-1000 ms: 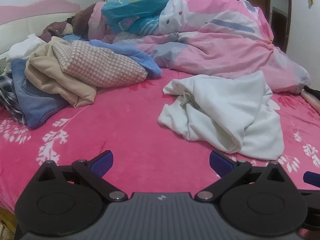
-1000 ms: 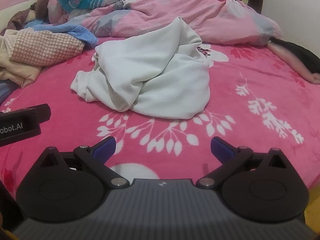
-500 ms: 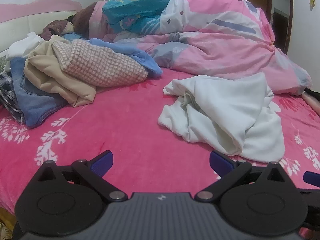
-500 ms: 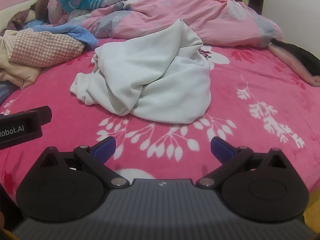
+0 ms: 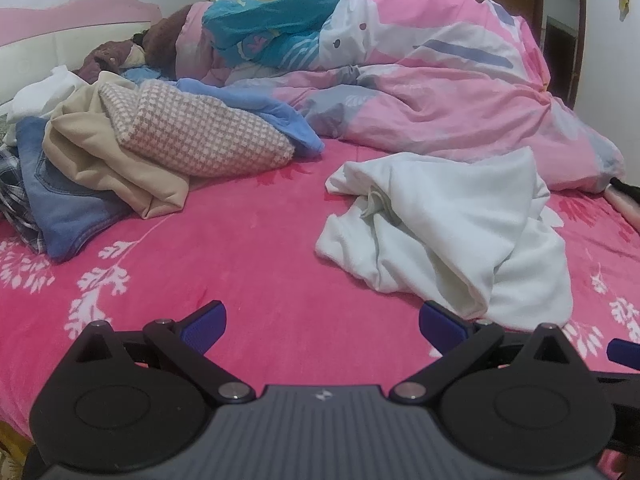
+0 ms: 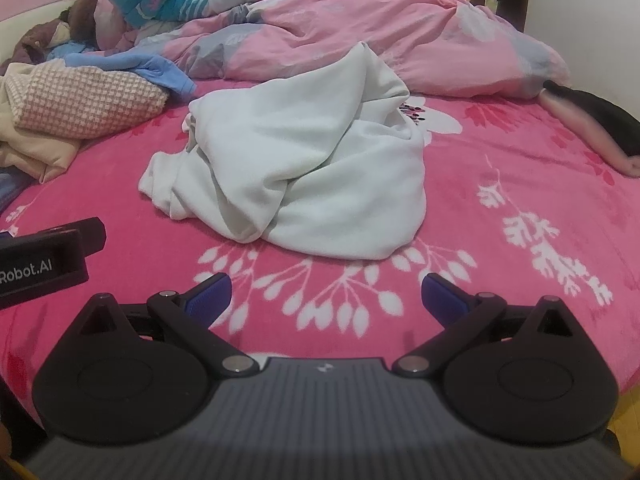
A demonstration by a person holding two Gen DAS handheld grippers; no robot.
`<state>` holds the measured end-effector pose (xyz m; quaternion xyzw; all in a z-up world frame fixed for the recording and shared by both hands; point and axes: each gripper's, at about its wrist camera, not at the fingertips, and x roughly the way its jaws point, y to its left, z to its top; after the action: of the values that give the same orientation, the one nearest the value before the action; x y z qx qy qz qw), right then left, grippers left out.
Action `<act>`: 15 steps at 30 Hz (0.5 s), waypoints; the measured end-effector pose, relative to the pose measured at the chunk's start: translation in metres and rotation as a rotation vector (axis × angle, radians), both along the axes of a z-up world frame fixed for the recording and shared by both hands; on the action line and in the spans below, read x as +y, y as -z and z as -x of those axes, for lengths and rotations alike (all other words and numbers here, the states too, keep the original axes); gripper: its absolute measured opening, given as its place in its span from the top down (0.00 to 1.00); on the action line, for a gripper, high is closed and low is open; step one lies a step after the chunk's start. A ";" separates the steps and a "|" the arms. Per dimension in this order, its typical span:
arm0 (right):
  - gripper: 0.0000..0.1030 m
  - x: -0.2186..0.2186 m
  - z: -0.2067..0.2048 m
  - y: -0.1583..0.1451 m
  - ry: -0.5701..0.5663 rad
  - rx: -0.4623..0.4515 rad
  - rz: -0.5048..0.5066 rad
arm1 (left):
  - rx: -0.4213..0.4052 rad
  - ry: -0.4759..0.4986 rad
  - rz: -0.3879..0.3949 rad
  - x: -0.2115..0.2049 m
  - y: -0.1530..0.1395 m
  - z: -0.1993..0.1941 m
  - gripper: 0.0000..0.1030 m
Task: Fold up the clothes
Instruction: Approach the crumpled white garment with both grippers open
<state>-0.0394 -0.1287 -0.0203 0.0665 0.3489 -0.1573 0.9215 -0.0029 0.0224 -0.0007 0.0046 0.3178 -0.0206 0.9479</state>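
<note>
While both grippers hover low over the fuzzy pink blanket, the left gripper and right gripper have their blue-padded jaws spread wide, grasping nothing. A soft white garment lies crumpled in thick folds mid-bed, just ahead of the right gripper. A lumpy clothes pile, topped by checked knit, sits well left. A puffy pink duvet bulges behind.

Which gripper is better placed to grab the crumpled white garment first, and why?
Right. The white garment lies straight ahead of the open right gripper; for the open left gripper it sits off to the right.
</note>
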 end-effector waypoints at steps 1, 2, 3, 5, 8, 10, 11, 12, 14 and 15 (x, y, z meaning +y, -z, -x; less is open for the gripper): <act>0.01 0.000 -0.001 0.000 0.001 -0.002 0.002 | -0.002 0.006 0.005 0.000 0.000 -0.001 0.00; 0.01 -0.001 -0.002 -0.001 0.003 -0.004 0.003 | -0.004 0.009 0.009 0.001 -0.001 -0.002 0.00; 0.01 -0.001 -0.003 -0.001 0.005 -0.006 0.004 | -0.005 0.013 0.012 0.001 -0.001 -0.004 0.00; 0.01 -0.002 -0.006 0.000 0.009 -0.004 0.001 | -0.002 0.020 0.009 0.001 0.000 -0.007 0.00; 0.01 -0.001 -0.010 0.000 0.011 -0.003 0.003 | -0.004 0.026 0.000 0.001 0.000 -0.011 0.00; 0.01 -0.001 -0.013 0.001 0.010 -0.004 0.003 | -0.007 0.031 -0.002 0.001 0.000 -0.014 0.00; 0.01 -0.002 -0.014 0.001 0.010 -0.004 0.002 | -0.007 0.033 0.000 0.001 0.000 -0.015 0.00; 0.01 -0.002 -0.016 0.001 0.009 -0.004 0.001 | -0.007 0.035 0.003 0.001 0.000 -0.016 0.00; 0.01 -0.002 -0.018 0.001 0.008 -0.005 -0.001 | -0.007 0.039 0.012 0.003 0.000 -0.019 0.00; 0.01 -0.002 -0.019 0.001 0.008 -0.005 -0.002 | -0.005 0.041 0.016 0.003 0.000 -0.020 0.00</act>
<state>-0.0199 -0.1303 -0.0212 0.0690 0.3465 -0.1605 0.9216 0.0172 0.0254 -0.0007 0.0037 0.3149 -0.0426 0.9482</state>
